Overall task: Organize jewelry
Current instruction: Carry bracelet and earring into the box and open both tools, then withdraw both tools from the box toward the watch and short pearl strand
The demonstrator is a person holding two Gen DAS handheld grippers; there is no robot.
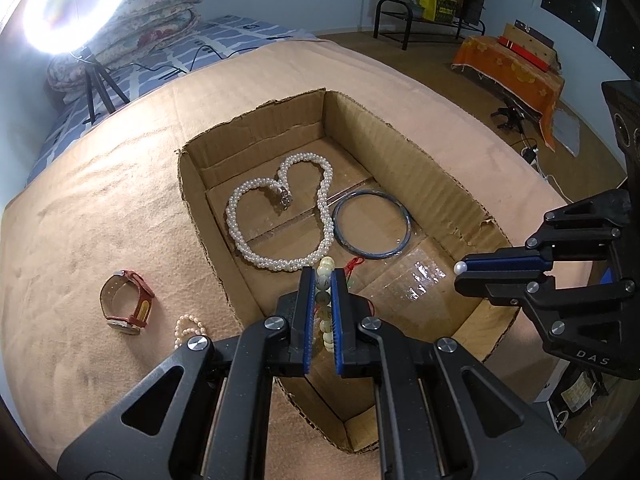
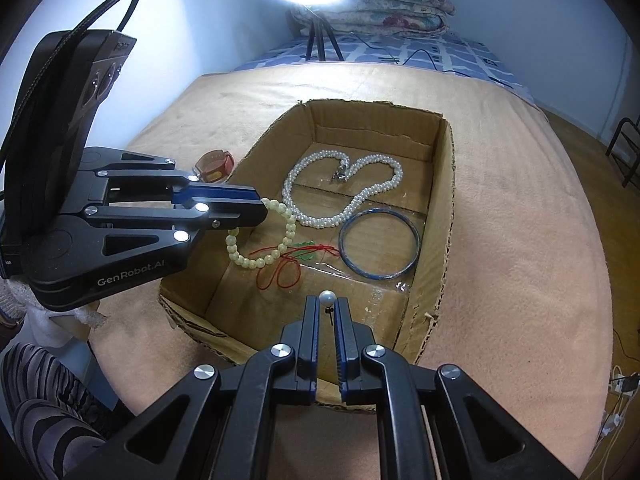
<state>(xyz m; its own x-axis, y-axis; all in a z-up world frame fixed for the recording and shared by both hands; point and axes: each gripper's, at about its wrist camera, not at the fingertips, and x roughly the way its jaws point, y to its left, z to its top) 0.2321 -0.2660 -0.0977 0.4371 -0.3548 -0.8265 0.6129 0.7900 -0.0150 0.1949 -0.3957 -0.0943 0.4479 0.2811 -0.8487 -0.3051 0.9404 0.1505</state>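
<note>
Peach fleece blanket carries a corrugated cardboard box holding a twisted pearl necklace and blue bangle. Left gripper clamps a cream bead bracelet above it; right gripper pinches a pearl pin.

The cardboard box is open-topped; its near floor is bare, while pearl necklace and bangle crowd the far half.
</note>
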